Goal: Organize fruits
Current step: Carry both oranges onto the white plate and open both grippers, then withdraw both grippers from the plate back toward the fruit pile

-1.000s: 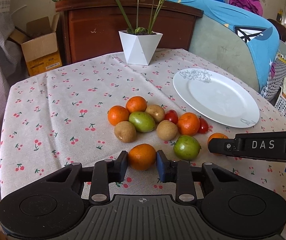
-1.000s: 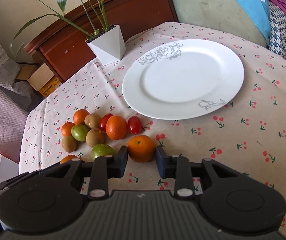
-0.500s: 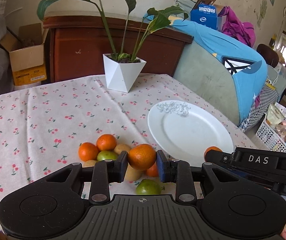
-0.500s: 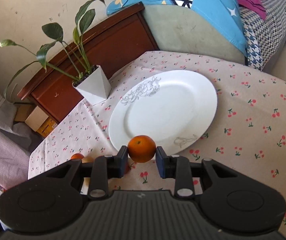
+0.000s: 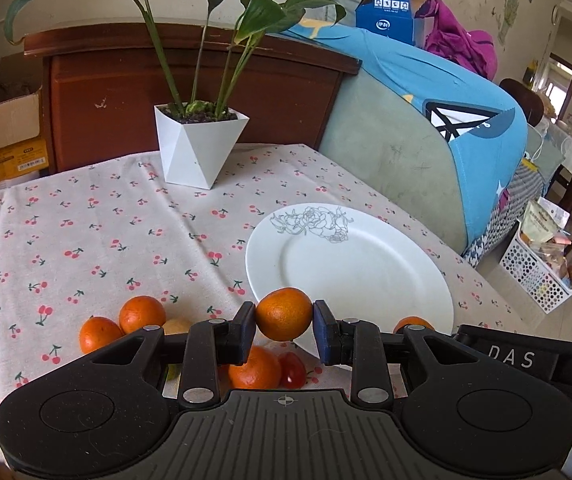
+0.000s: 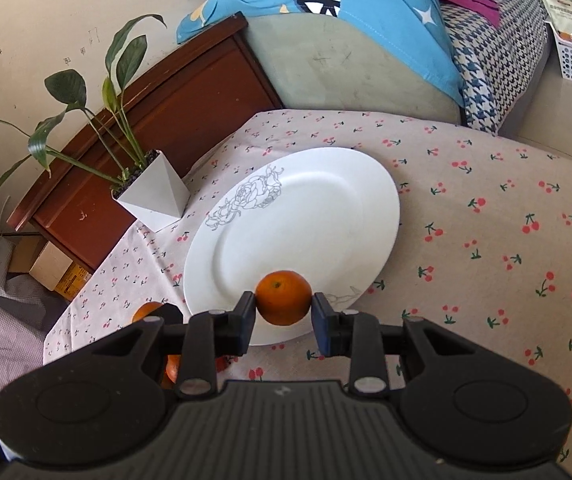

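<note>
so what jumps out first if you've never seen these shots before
Each claw grips an orange: the left claw holds its orange near the white plate, the right claw holds another orange over that plate's near rim. More fruit sits on the cherry-print tablecloth, with a potted plant behind.

The left tongs [image 5: 284, 328] hide most of the remaining fruit pile [image 5: 254, 368].

light: soft daylight, bright | shadows: faint | focus: sharp | edges: heavy fisheye warp, dark corners
</note>
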Motion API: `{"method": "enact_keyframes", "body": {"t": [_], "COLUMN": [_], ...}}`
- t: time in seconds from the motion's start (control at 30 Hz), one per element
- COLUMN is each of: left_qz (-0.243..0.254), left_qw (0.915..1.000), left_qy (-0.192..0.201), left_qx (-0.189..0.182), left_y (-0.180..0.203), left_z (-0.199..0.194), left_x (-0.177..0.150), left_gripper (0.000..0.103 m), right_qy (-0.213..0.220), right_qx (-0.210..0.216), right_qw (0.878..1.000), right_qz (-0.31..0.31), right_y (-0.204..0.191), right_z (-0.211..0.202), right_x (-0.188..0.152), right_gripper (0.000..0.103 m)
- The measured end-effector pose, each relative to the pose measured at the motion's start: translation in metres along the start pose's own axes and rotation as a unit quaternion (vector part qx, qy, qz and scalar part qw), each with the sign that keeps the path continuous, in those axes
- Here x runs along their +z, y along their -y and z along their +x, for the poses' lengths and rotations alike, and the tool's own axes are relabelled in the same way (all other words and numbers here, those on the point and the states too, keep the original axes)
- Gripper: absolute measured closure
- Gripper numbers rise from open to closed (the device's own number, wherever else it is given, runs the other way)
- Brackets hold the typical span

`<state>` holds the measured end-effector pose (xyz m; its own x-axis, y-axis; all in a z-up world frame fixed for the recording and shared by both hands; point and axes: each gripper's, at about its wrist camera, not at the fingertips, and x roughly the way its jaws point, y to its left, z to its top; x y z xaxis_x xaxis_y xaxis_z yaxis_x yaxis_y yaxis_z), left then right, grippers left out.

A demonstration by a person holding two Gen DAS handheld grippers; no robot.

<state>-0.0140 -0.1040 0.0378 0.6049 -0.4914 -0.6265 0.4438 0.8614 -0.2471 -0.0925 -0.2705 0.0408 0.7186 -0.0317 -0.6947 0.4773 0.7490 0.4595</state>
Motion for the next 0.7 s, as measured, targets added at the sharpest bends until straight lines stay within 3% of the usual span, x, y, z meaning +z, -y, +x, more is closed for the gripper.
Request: {"method": "enact_keyframes", "body": {"t": [0.3,0.7], "left_qz": [0.007,-0.004], "left_qw": [0.9999,0.9997], "left_qy": [-0.009,0.002], "left_qx": [-0.007,0.025], "left_y": [0.006,-0.004], "left_z": [0.015,-0.008], "left_x": [0.002,0.014], "left_gripper": [0.072,0.052], "right_qy": [0.003,0.007], "right_qx": [-0.004,0.01], "right_qw": [1.0,1.0], "right_qz": [0.018,0.018], "right_y": [0.005,0.002], "right_z": [0.007,0.001], "right_x": [0.002,0.003], "right_gripper": [0.07,0.07]}}
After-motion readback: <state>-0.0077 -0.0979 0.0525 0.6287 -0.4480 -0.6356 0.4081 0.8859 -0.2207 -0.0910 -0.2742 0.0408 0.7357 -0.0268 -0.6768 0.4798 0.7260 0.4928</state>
